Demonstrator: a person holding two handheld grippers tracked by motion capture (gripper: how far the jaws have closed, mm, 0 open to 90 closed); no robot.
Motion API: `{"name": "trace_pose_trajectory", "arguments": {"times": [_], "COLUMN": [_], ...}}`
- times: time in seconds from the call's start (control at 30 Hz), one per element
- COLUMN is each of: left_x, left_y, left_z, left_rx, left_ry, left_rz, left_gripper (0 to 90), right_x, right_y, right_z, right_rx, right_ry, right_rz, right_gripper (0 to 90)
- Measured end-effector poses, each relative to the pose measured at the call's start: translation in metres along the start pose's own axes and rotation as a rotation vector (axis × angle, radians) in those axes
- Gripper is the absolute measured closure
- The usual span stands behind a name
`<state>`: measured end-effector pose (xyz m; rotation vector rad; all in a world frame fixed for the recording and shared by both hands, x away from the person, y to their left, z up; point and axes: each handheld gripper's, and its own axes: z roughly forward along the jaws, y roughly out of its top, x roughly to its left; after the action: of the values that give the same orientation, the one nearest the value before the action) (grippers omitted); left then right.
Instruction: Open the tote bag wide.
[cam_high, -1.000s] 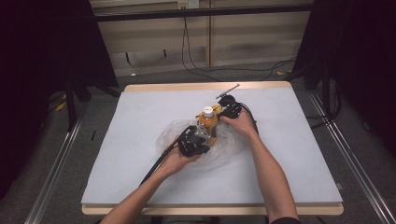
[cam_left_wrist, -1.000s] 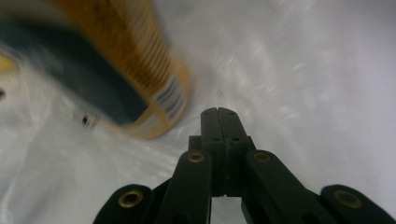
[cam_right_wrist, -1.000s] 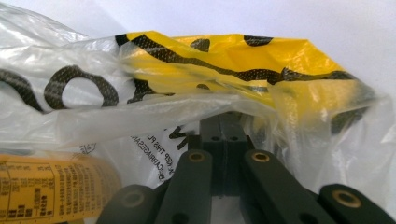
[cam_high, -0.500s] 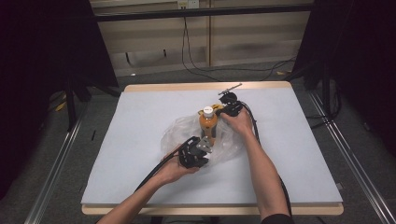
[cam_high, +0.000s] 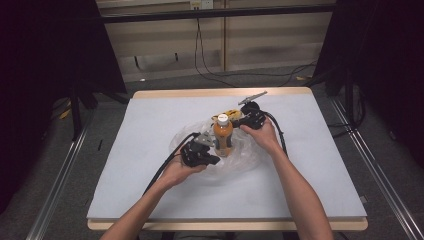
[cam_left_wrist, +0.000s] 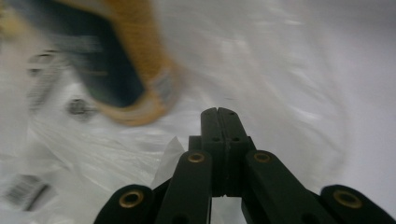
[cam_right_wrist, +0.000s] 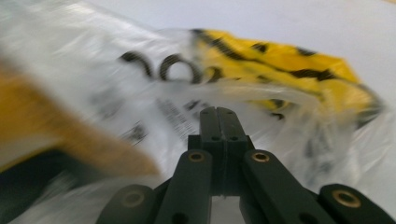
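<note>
your landmark is the orange bottle with the white cap (cam_high: 223, 136), standing upright near the middle of the grey-topped bench (cam_high: 125, 175) on the crumpled clear plastic bag (cam_high: 247, 152), whose film spreads out flat around its base. compared with a second ago, your left hand-held gripper (cam_high: 212, 161) has slid back from the bottle's side toward you and now sits low at the bottle's near-left, just beside its base; its two black jaws are pressed together, and in the left gripper view (cam_left_wrist: 218, 116) they show no film between the tips, though a fold of plastic lies right by the linkage. your right hand-held gripper (cam_high: 235, 121) has shifted only slightly and sits at the bottle's far-right, close to the cap; its jaws are also closed flat on each other (cam_right_wrist: 217, 115), with the bag's printed film and a yellow packet with black markings (cam_right_wrist: 299, 74) just beyond them, inside or under the plastic. both gripper views are blurred by motion, so whether a thin edge of film is pinched cannot be ruled out. the bottle stands as upright as before and the bag has not come up its sides, so i judge the bagging as barely begun: you seem to be hunting for the bag's edge on either side, and you will need to open the jaws before you can take hold of it.
</note>
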<state>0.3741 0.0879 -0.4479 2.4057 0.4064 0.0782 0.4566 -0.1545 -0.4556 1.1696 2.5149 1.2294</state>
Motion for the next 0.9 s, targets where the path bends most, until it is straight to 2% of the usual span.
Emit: {"name": "trace_pose_trajectory", "arguments": {"times": [0.07,0.13,0.17,0.2,0.23,0.27,0.3,0.33,0.37,0.4,0.43,0.47,0.53,0.57,0.6,0.63,0.7,0.77,0.8,0.83,0.87,0.9], "left_x": [0.012,0.020,0.026,0.028,0.028,0.029,0.032,0.032,0.031,0.035,0.034,0.035,0.037,0.038,0.035,0.034,0.031,0.024,0.019,0.015,0.012,0.009], "left_y": [-0.006,-0.014,-0.018,-0.020,-0.021,-0.022,-0.022,-0.024,-0.026,-0.027,-0.029,-0.030,-0.032,-0.033,-0.034,-0.033,-0.031,-0.024,-0.020,-0.016,-0.014,-0.013], "left_z": [0.009,0.015,0.015,0.015,0.014,0.013,0.010,0.010,0.010,0.007,0.008,0.007,0.005,0.003,0.005,0.005,0.009,0.015,0.018,0.020,0.021,0.021], "left_rx": [0.023,0.025,0.021,0.006,0.006,0.007,0.041,0.026,-0.005,0.023,-0.004,-0.006,-0.004,0.009,-0.022,-0.011,-0.036,-0.025,-0.016,-0.004,0.010,0.008], "left_ry": [0.021,0.039,0.035,0.033,0.049,0.066,0.076,0.072,0.079,0.074,0.071,0.073,0.075,0.074,0.083,0.072,0.069,0.043,0.052,0.040,0.034,0.040], "left_rz": [-0.033,-0.075,-0.073,-0.105,-0.119,-0.116,-0.091,-0.106,-0.141,-0.111,-0.151,-0.158,-0.155,-0.130,-0.159,-0.158,-0.156,-0.124,-0.109,-0.102,-0.081,-0.072], "left_gripper": [90.0,90.0,90.0,90.0,90.0,90.0,90.0,90.0,90.0,90.0,90.0,90.0,90.0,90.0,90.0,90.0,90.0,90.0,90.0,90.0,90.0,90.0], "right_x": [0.007,0.012,0.013,0.014,0.014,0.014,0.014,0.014,0.013,0.013,0.013,0.012,0.008,0.006,0.000,0.000,-0.002,0.001,0.002,0.005,0.005,0.006], "right_y": [-0.006,-0.014,-0.019,-0.025,-0.031,-0.036,-0.039,-0.043,-0.051,-0.051,-0.054,-0.057,-0.063,-0.066,-0.069,-0.069,-0.070,-0.068,-0.066,-0.061,-0.061,-0.060], "right_z": [-0.003,-0.003,-0.003,-0.002,-0.002,-0.002,-0.003,-0.004,-0.011,-0.011,-0.014,-0.018,-0.024,-0.028,-0.033,-0.033,-0.034,-0.031,-0.028,-0.021,-0.021,-0.018], "right_rx": [0.024,0.045,0.054,0.071,0.077,0.086,0.094,0.101,0.097,0.097,0.094,0.092,0.080,0.079,0.068,0.068,0.057,0.055,0.050,0.038,0.038,0.032], "right_ry": [0.022,0.034,0.035,0.036,0.029,0.032,0.029,0.017,0.015,0.015,0.002,0.001,-0.007,-0.024,-0.053,-0.053,-0.066,-0.086,-0.091,-0.094,-0.094,-0.095], "right_rz": [-0.026,-0.045,-0.046,-0.051,-0.062,-0.062,-0.064,-0.079,-0.081,-0.081,-0.095,-0.105,-0.097,-0.094,-0.080,-0.080,-0.062,-0.056,-0.055,-0.050,-0.050,-0.037], "right_gripper": [90.0,90.0,90.0,90.0,90.0,90.0,90.0,90.0,90.0,90.0,90.0,90.0,90.0,90.0,90.0,90.0,90.0,90.0,90.0,90.0,90.0,90.0]}}
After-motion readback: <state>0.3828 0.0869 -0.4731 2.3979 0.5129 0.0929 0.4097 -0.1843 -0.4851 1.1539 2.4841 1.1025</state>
